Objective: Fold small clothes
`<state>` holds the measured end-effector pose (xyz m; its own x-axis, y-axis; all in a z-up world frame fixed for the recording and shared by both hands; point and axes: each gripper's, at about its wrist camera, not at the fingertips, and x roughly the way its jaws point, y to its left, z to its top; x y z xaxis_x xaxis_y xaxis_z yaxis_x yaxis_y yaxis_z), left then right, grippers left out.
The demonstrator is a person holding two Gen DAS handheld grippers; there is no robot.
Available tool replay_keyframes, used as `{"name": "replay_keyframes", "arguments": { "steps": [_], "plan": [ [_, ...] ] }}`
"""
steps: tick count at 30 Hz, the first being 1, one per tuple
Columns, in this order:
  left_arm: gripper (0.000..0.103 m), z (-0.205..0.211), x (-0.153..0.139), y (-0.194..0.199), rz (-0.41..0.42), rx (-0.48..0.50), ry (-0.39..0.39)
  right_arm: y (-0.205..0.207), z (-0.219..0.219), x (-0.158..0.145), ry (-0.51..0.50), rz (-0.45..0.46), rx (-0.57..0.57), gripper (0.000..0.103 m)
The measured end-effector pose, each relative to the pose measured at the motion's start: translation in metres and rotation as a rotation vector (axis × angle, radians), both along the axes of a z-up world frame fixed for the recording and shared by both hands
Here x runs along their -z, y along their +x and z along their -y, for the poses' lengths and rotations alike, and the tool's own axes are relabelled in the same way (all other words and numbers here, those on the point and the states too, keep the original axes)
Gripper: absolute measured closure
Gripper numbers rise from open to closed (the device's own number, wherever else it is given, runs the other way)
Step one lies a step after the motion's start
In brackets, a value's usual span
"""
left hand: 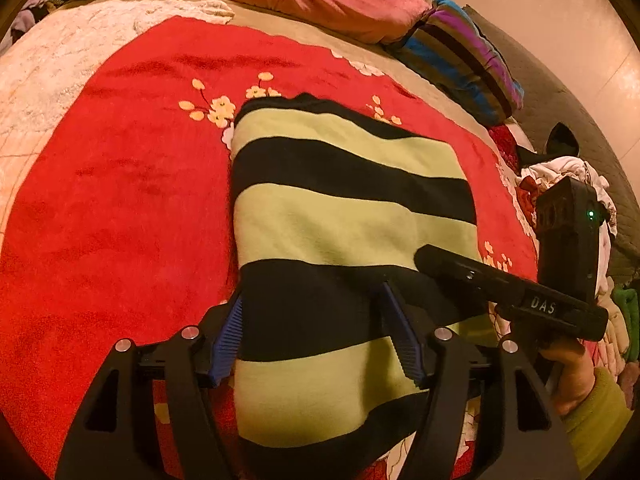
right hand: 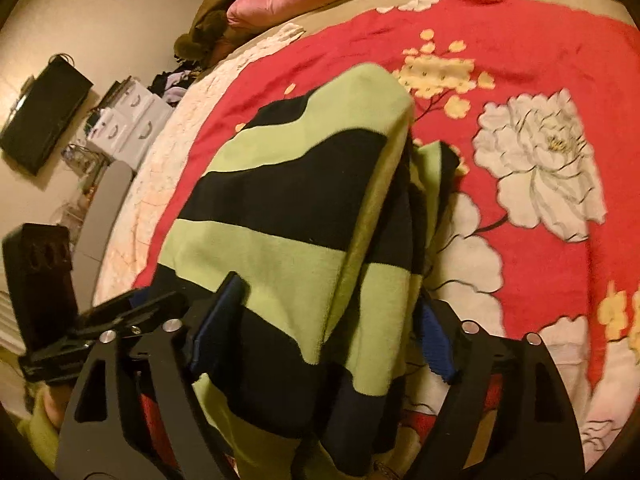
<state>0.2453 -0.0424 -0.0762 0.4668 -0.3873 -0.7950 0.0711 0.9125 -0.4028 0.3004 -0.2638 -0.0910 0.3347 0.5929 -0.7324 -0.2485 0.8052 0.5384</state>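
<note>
Garment: striped green-and-black top (left hand: 344, 208) lies on the red floral blanket (left hand: 120, 200), stretching ahead of both grippers.
Left gripper (left hand: 320, 340): wide, pads astride the near hem, nothing pinched.
Right gripper (right hand: 324, 320): wide, folded layers bunched between its fingers.
Advice: close on all layers squarely before lifting.

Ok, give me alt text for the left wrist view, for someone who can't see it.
A green-and-black striped garment lies folded into a flat rectangle on a red floral blanket, with the left tool open, its blue-padded fingers straddling the near end. The right tool reaches in from the right over the garment's edge; a striped pillow lies behind.
</note>
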Motion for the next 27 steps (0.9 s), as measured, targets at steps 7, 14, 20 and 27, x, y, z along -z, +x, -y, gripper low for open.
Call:
{"name": "replay_keyframes", "arguments": {
  "steps": [7,14,20,27],
  "plan": [
    [0.069,-0.009,-0.014,-0.005,0.015,-0.013,-0.036,-0.012,-0.002,-0.019,0.013,0.043,-0.028,0.055],
    [0.069,-0.012,-0.032,-0.02,0.042,-0.012,-0.028,-0.025,-0.007,-0.04,0.0,0.086,-0.047,0.055],
    [0.069,-0.016,-0.041,-0.031,0.07,-0.011,-0.005,-0.031,-0.017,-0.05,-0.008,0.106,-0.061,0.055],
    [0.069,-0.021,-0.036,-0.039,0.064,-0.006,0.011,-0.038,-0.025,-0.051,-0.039,0.108,-0.074,0.055]
  ]
}}
